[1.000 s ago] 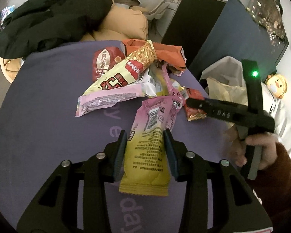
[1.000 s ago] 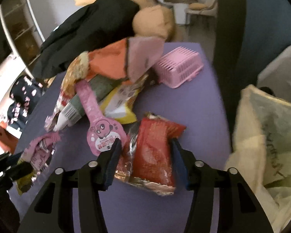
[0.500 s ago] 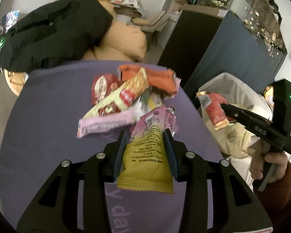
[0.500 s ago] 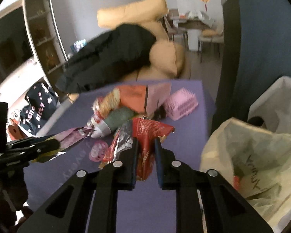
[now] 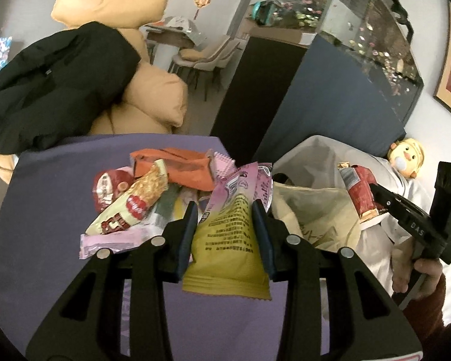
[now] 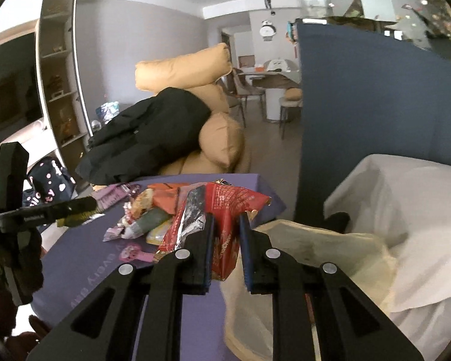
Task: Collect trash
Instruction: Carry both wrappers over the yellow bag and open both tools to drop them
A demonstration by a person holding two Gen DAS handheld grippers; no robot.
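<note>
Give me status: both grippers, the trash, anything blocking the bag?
Left gripper shut on pink-and-yellow wrapper, lifted off the table. Right gripper shut on red wrapper, near the cream bag. Wrapper pile remains. Bag mouth unobstructed.

Both tools are matte black plastic with the same build. The left gripper [image 5: 224, 231] has two angular, triangular-cutout arms ending in flat fingers [image 5: 185, 237] lined with dark blue pads, and round silver screws sit along the linkages. The right gripper [image 6: 227, 243] shows the same blue-lined fingers [image 6: 246, 249], four silver screws and hollow triangular frames. From the left wrist view its side carries small white lettering and its upright black block has a green light. The hand [image 5: 418, 273] around its handle emerges from a dark red knitted sleeve [image 5: 427, 307]
</note>
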